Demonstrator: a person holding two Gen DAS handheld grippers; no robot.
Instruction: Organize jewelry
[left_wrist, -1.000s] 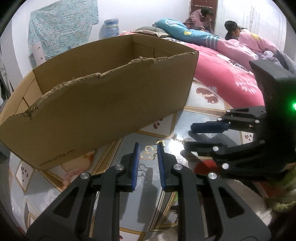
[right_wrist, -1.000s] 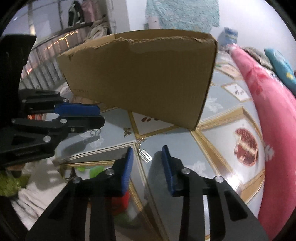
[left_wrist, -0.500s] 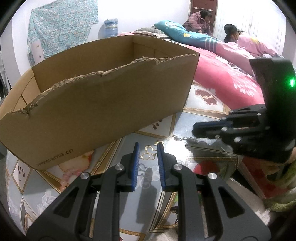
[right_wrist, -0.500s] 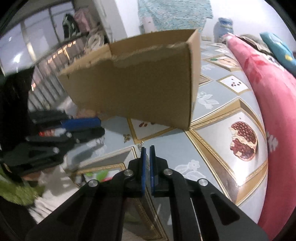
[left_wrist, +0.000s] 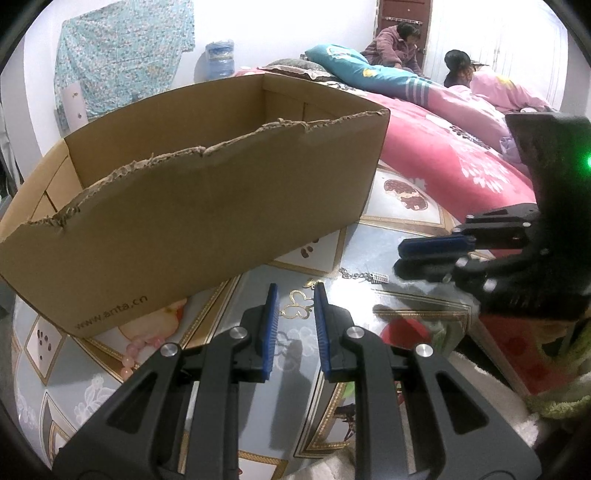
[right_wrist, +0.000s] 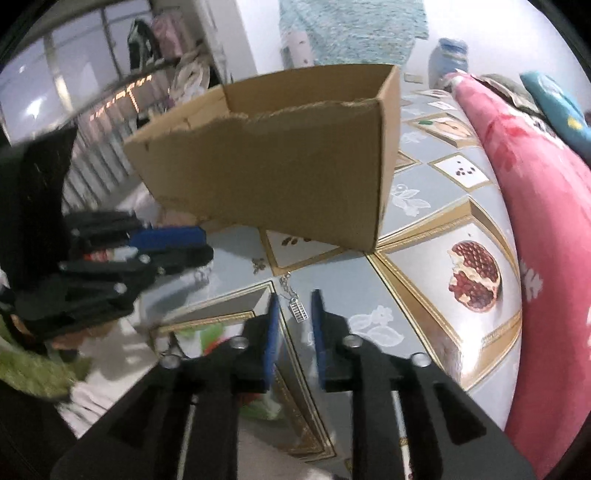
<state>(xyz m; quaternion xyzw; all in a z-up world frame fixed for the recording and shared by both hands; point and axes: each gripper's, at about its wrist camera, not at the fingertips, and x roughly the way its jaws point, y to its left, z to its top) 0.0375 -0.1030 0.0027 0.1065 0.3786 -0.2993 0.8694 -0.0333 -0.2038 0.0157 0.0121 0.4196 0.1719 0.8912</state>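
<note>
An open cardboard box (left_wrist: 207, 206) stands on the patterned tabletop; it also shows in the right wrist view (right_wrist: 295, 162). A gold butterfly-shaped piece (left_wrist: 294, 307) lies on the table between the fingertips of my left gripper (left_wrist: 294, 295), which is open. A silver chain with a small abacus pendant (right_wrist: 298, 309) lies between the fingertips of my right gripper (right_wrist: 293, 301), which is open; the chain also shows in the left wrist view (left_wrist: 364, 275). My right gripper appears at the right of the left wrist view (left_wrist: 432, 254).
A pink bead bracelet (left_wrist: 138, 350) lies by the box's near corner. A pink quilted bed (left_wrist: 461, 158) with two people (left_wrist: 399, 40) lies behind. A red object (left_wrist: 404, 332) shows under the glass top. A water jug (left_wrist: 219, 59) stands by the wall.
My right gripper shut half a second ago and has opened again around the abacus pendant. The left gripper has stayed open over the gold piece.
</note>
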